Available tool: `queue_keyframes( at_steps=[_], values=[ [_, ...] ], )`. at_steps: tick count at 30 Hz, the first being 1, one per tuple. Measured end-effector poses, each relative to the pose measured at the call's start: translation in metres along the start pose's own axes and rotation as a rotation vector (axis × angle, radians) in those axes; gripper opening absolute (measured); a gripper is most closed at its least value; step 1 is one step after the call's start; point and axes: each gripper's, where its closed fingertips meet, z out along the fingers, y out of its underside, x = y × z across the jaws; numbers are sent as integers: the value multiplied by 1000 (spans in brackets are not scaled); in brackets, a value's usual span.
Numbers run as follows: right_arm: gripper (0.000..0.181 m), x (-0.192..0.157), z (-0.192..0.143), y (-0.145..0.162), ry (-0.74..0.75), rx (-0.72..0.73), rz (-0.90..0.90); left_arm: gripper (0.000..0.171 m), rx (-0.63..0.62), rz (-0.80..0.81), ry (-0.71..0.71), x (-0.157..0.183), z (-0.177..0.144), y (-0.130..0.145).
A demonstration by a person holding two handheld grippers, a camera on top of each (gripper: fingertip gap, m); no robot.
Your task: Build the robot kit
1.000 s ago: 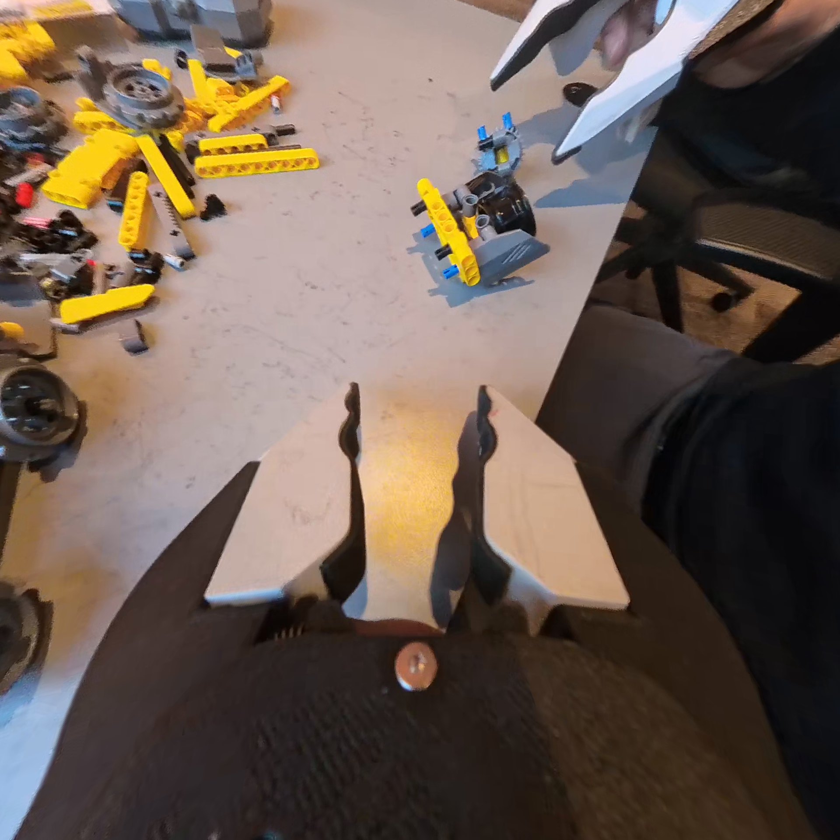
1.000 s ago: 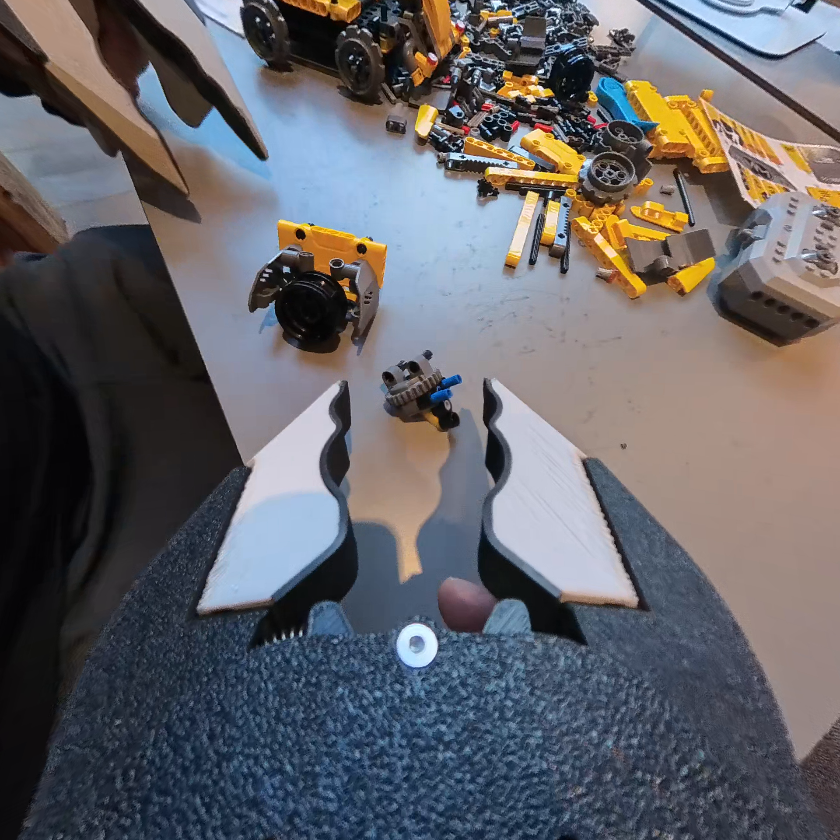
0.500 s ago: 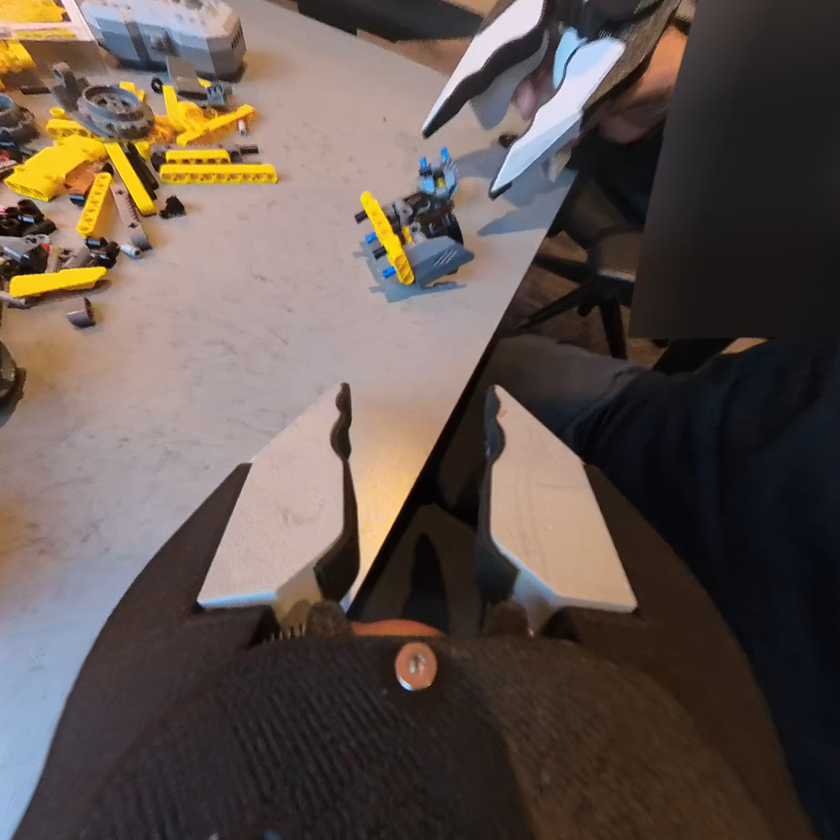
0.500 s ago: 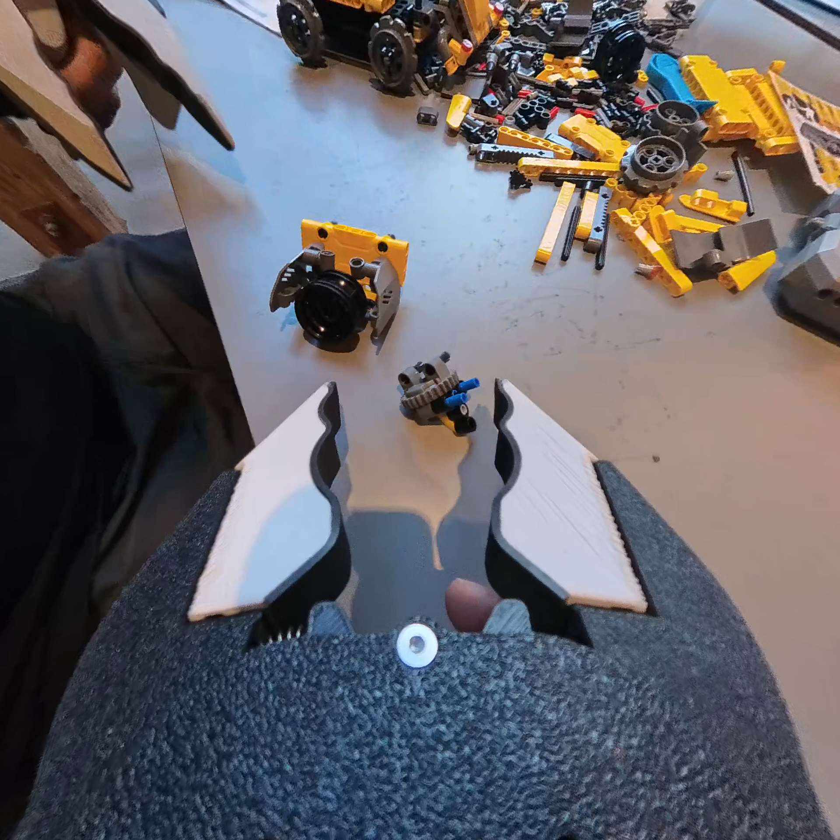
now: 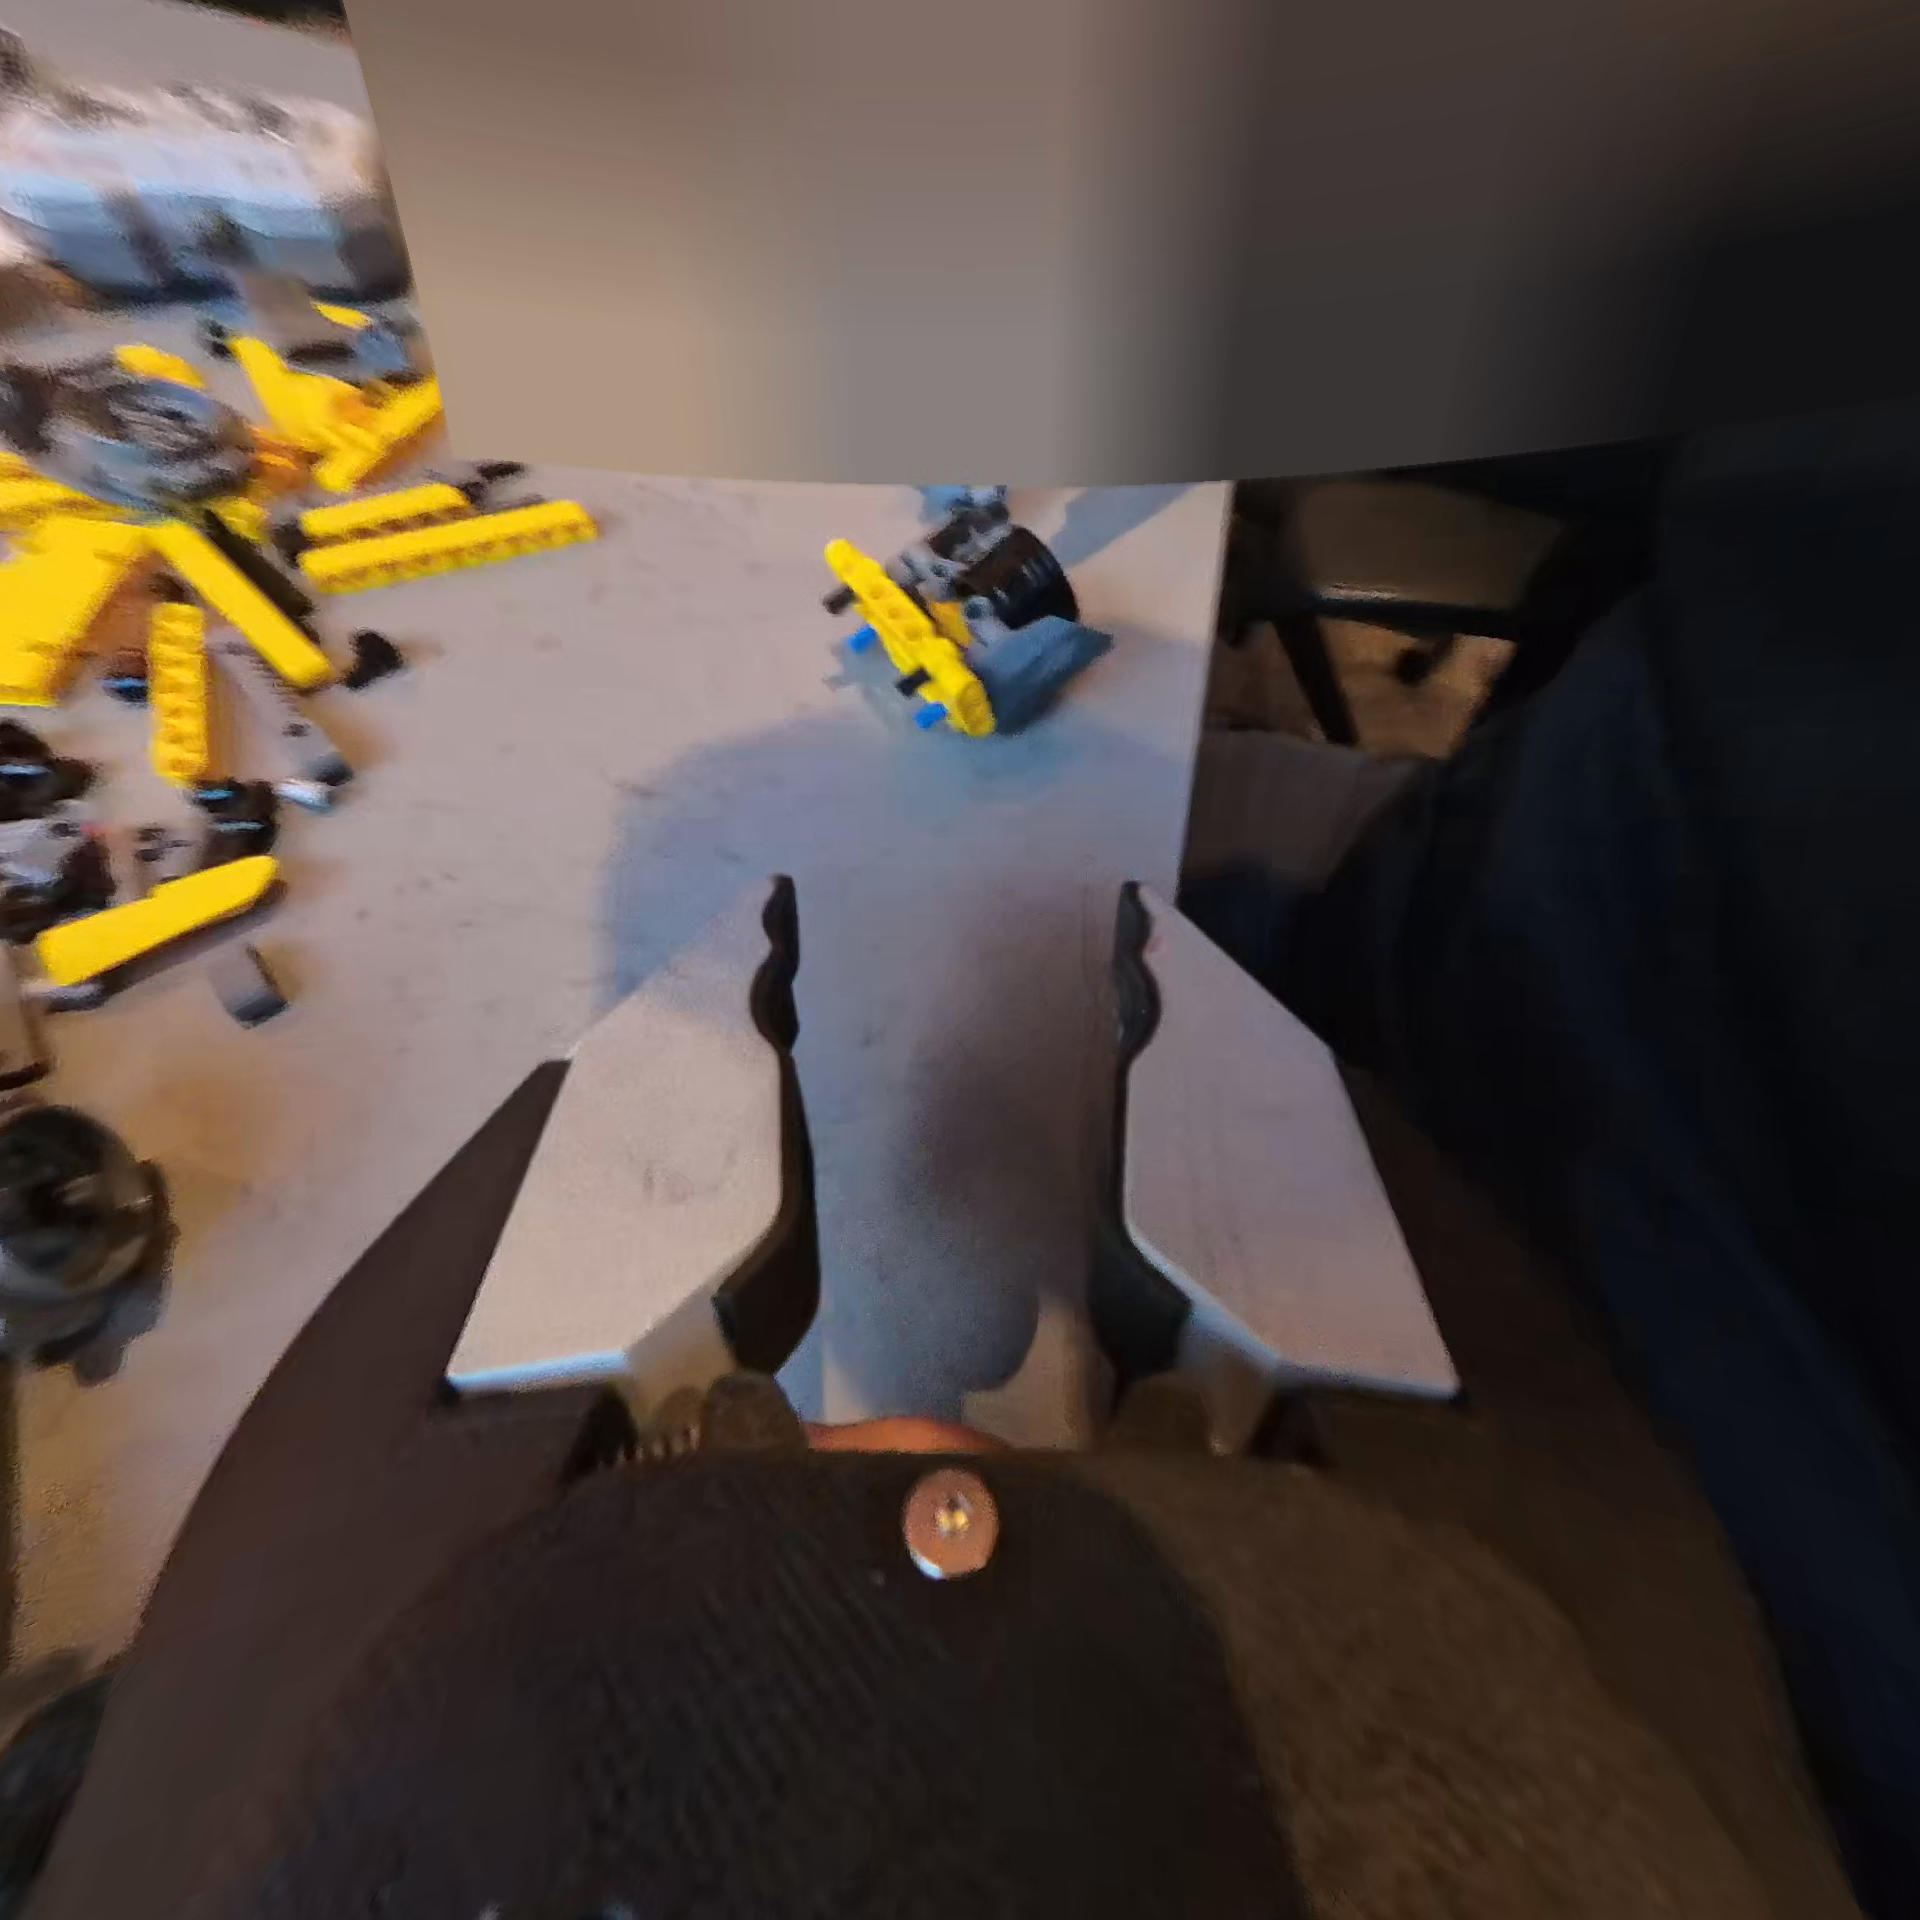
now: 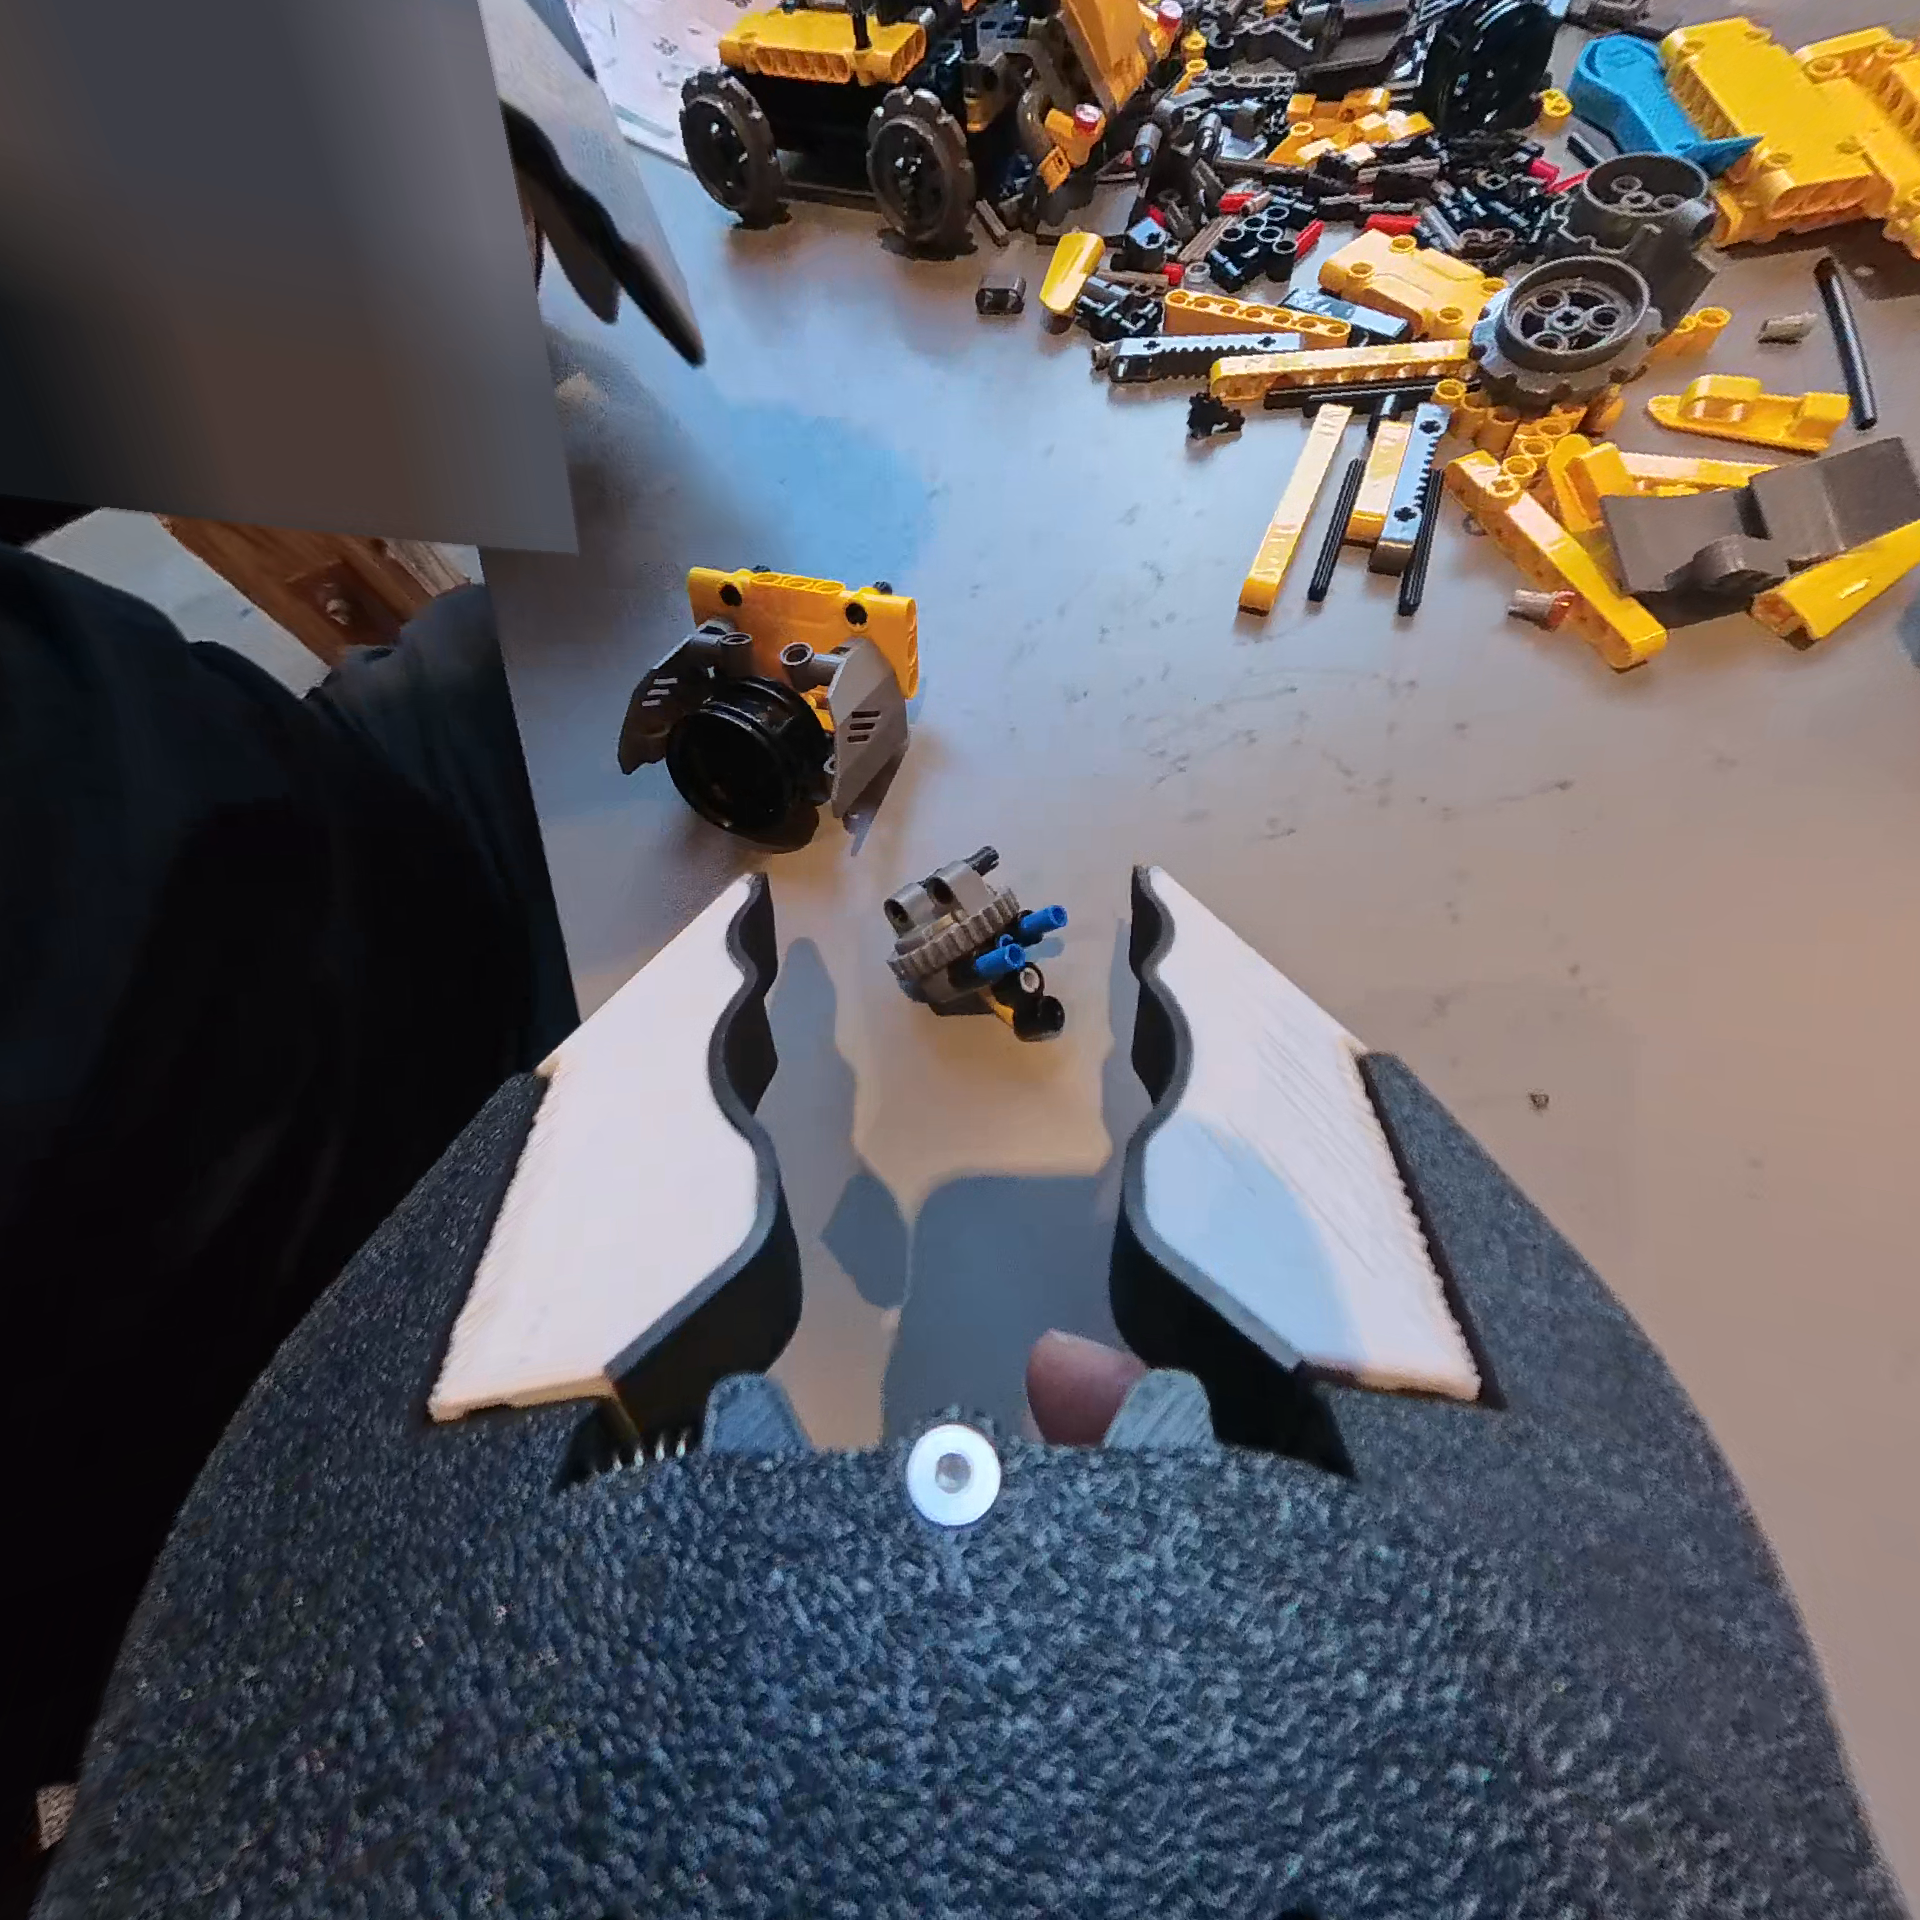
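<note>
My right gripper (image 6: 951,899) is open and empty, low over the grey table (image 6: 1247,779). A small grey gear piece with blue pins (image 6: 971,945) lies on the table between its two fingertips, touching neither. A yellow, grey and black wheel assembly (image 6: 774,701) lies just beyond, to the left; it also shows in the left wrist view (image 5: 961,618). My left gripper (image 5: 954,904) is open and empty above the table near its right edge, short of that assembly. The tip of the left gripper (image 6: 613,270) shows at the upper left of the right wrist view.
A heap of loose yellow, black and grey building pieces (image 6: 1455,312) and a partly built yellow vehicle (image 6: 914,94) fill the far table. More yellow beams (image 5: 208,582) lie left of the left gripper. The table edge (image 5: 1195,727) and a person's dark clothing (image 5: 1662,1039) are to its right. Left tips to right tips: about 15 centimetres.
My right gripper has moved forward, so the gear piece now lies between its fingertips. My left gripper has swung back from the table edge over the tabletop. Both stay open.
</note>
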Motion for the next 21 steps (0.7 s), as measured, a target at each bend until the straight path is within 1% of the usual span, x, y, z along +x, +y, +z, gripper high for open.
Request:
queue_keyframes(
  at_steps=[3,6,7,9,13,21],
  values=[
    [68,-2,2,3,-13,-22,-4,59,18,-46,103,4,2,-5],
    [64,-6,6,7,-28,-59,-26,57,50,-60,114,1,1,-10],
    [58,-8,7,9,-34,-71,-39,56,52,-49,104,1,2,-11],
    [33,-12,8,11,-44,-88,-70,55,46,-28,87,1,3,-10],
    [28,-10,9,7,-26,-68,-98,55,36,-27,55,-2,6,-10],
    [28,-3,13,0,15,-45,-103,54,83,-32,-10,-10,1,-15]
  ],
)
